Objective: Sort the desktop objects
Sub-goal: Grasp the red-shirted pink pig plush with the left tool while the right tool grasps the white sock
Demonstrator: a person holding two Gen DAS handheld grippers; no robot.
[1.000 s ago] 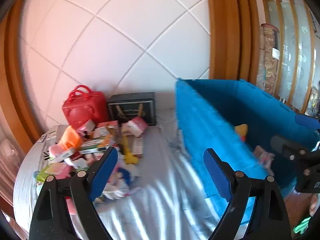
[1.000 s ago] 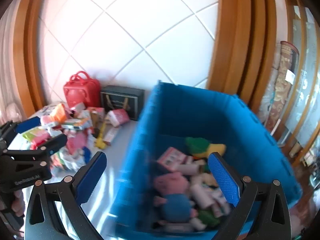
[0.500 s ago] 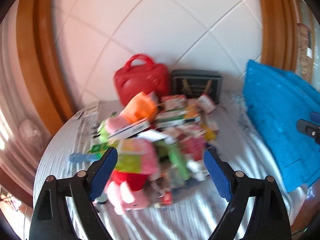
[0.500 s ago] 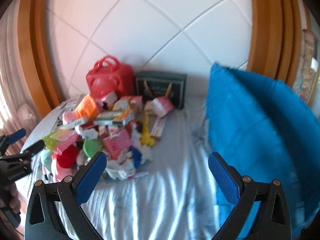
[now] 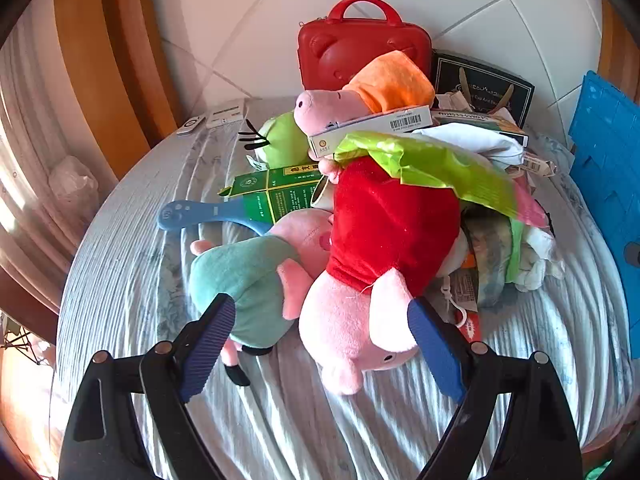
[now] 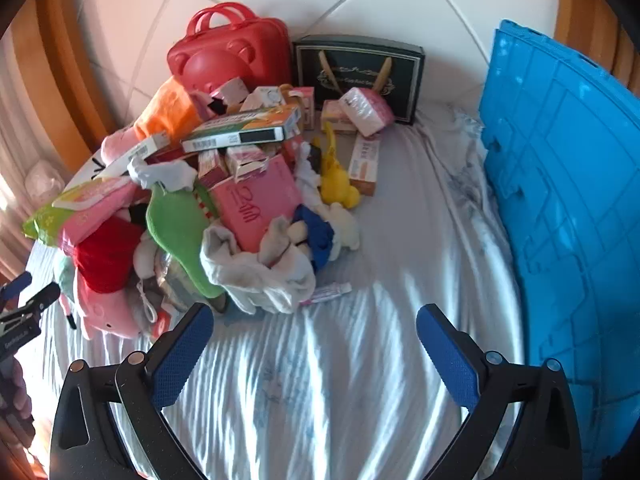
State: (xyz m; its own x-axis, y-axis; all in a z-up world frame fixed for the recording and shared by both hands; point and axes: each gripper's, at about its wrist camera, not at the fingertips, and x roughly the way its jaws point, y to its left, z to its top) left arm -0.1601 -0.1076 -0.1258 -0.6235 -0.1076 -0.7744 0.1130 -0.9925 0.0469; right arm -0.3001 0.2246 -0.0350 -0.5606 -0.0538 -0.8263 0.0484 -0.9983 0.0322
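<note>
Swinging away from the blue crate [image 6: 568,184], both grippers have dropped toward the heap of toys and boxes on the cloth-covered table [image 6: 320,380], so the next pick looks about to begin. The left gripper [image 5: 320,344] hangs with its jaws spread wide, empty, straddling the pink pig plush in the red dress [image 5: 372,264], pads not yet touching it. The right gripper [image 6: 316,344] is likewise spread and empty over bare cloth. Only the left view shows the second pig in teal [image 5: 244,276] and the blue spoon [image 5: 200,214]; only the right view shows the yellow toy [image 6: 336,180], the pink box [image 6: 256,200] and the crate wall beside the heap.
</note>
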